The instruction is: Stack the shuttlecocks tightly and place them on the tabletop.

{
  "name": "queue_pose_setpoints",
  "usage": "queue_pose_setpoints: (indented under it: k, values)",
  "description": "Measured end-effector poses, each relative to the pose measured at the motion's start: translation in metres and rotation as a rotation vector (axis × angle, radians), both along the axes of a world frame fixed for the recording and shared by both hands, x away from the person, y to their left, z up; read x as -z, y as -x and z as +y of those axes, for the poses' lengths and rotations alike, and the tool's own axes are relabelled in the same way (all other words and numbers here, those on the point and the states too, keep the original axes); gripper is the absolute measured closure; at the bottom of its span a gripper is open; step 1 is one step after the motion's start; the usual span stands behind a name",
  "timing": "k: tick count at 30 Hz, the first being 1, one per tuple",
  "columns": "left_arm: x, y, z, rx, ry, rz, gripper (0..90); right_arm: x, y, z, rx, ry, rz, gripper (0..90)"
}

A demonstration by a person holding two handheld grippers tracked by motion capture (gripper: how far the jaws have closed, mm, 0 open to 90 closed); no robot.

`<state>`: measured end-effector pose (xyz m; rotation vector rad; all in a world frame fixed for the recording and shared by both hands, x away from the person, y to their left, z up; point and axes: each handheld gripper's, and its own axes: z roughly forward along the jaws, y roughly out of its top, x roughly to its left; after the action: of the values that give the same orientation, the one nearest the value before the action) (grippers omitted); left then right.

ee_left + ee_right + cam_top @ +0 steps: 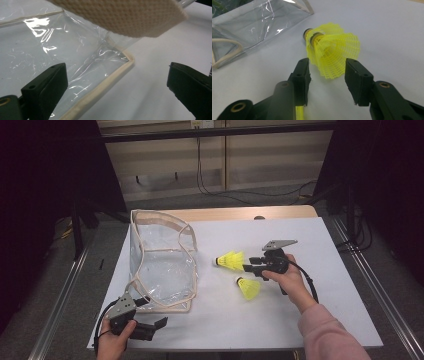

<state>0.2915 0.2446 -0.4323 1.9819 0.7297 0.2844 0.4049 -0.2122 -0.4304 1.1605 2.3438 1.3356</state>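
Shuttlecocks, yellow and made of plastic mesh, lie on a white table (310,320) before us, beside a clear bag (162,265) with cream trim. We see one shuttlecock pair (231,260) nested together just right of the bag, and a single shuttlecock (248,288) lying near it, closer to us. Our right gripper (248,264) reaches in from the right, and its jaws stand partly open on either side of the nested pair's mesh skirt, not yet touching it. In the right gripper view, the nested pair (332,50) lies on its side with its dark-ringed tips pointing away toward the bag (259,22), and the right gripper (327,75) frames the skirt's near edge. Our left gripper (159,323) rests low at the table's near left, just below the bag's bottom corner, jaws wide apart and holding nothing. In the left gripper view, the bag's trimmed corner (125,62) sits between the wide jaws, under a woven cream strap (120,17). We judge that the step in hand is picking up the shuttlecocks to put them into the bag. The next move calls for closing the right jaws gently on the skirt, since mesh crushes easily, while the left gripper steadies or opens the bag.
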Motion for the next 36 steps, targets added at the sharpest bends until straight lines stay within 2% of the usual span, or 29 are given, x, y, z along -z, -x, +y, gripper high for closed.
queue_pose_setpoints:
  k: [10,13,18,20,27,36]
  values:
    - [0.000,0.000,0.000,-0.002,-0.002,-0.003,3.1,-0.004,0.009,-0.010,0.024,0.003,-0.014,44.3]
    - [0.000,0.000,0.000,-0.002,-0.003,-0.003,3.1,-0.004,0.012,-0.011,0.029,0.031,-0.028,40.7]
    - [0.000,0.000,0.000,0.001,0.000,0.001,3.1,-0.004,0.016,-0.015,0.040,0.023,-0.034,38.8]
    - [0.000,0.000,0.000,-0.002,-0.002,-0.003,3.1,-0.005,0.017,-0.016,0.042,0.040,-0.041,38.1]
    - [0.000,0.000,0.000,-0.003,-0.003,-0.004,3.1,-0.008,0.023,-0.019,0.059,0.053,-0.064,33.7]
    - [0.000,0.000,0.000,0.001,-0.006,-0.005,3.0,-0.007,0.031,-0.023,0.090,0.032,-0.063,27.8]
